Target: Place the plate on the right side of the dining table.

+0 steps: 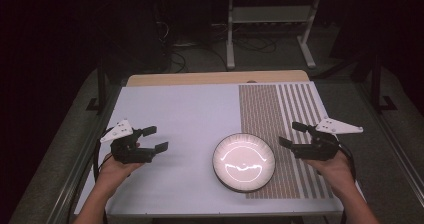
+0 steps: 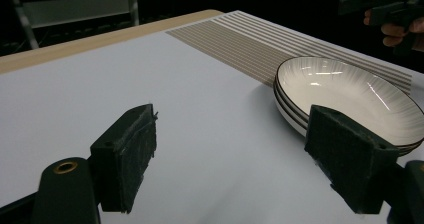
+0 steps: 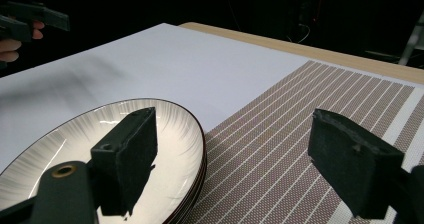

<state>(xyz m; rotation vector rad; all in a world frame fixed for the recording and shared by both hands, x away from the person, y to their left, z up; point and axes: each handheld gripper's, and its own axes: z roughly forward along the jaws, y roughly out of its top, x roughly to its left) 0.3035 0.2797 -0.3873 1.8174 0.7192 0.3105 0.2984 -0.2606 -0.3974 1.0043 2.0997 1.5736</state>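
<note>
A small stack of white, dark-rimmed plates [image 1: 244,162] rests on the table, half on the white mat and half on the striped placemat. My left gripper [image 1: 156,138] hovers to the left of the stack, open and holding nothing. To the right of the stack my right gripper [image 1: 290,134] hangs over the placemat, also open and holding nothing. In the left gripper view the plates [image 2: 350,91] lie beyond the left gripper [image 2: 237,159], at its right jaw. In the right gripper view the plates [image 3: 45,149] sit under the left jaw of the right gripper [image 3: 240,159].
A brown striped placemat [image 1: 280,119] covers the right part of the white mat [image 1: 185,114]. The wooden table edge [image 1: 215,78] runs along the back. Beyond it stand a metal frame [image 1: 270,19] and cables on the dark floor.
</note>
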